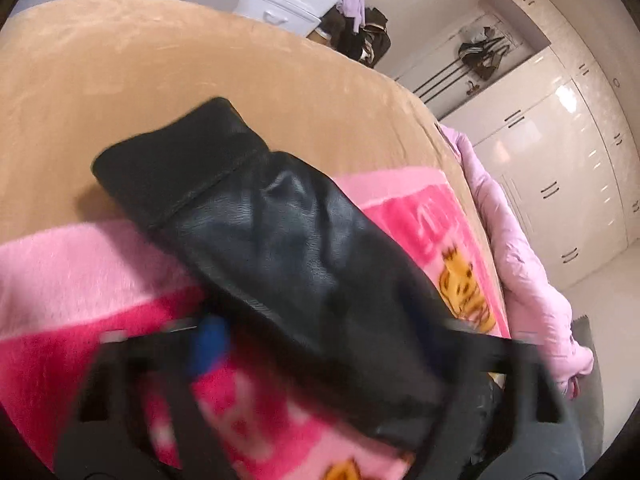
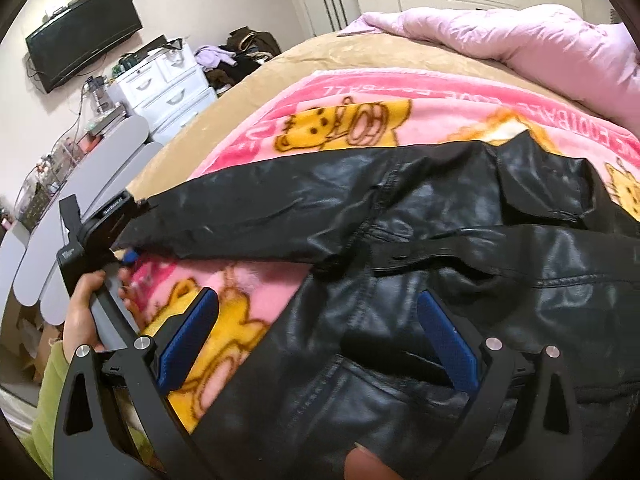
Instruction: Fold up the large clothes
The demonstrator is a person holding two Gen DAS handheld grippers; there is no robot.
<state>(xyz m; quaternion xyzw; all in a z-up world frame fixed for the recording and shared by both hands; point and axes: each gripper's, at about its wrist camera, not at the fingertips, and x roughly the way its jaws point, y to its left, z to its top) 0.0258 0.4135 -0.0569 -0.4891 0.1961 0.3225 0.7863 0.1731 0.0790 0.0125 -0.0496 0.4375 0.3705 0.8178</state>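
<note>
A black leather jacket (image 2: 460, 208) lies on a pink cartoon-bear blanket (image 2: 360, 120) spread over a tan bed cover (image 1: 160, 80). One sleeve (image 1: 280, 232) stretches out away from my left gripper (image 1: 352, 344), its knit cuff (image 1: 176, 156) resting on the tan cover. The left jaws are blurred and sit tight against both sides of the sleeve; a blue pad (image 1: 212, 344) shows at its left edge. In the right wrist view a hand (image 2: 80, 320) holds the left gripper (image 2: 124, 248) at the sleeve's end. My right gripper (image 2: 320, 340) hovers open over the jacket's body, blue pads (image 2: 188, 332) wide apart.
A lilac duvet (image 2: 520, 36) is bunched on the bed's far side. White wardrobes (image 1: 560, 160) line one wall, with a white drawer unit (image 2: 168, 88), a heap of clothes (image 2: 236, 56) and a wall TV (image 2: 80, 28) beyond the bed. Grey scalloped panels (image 2: 80, 200) edge the bed.
</note>
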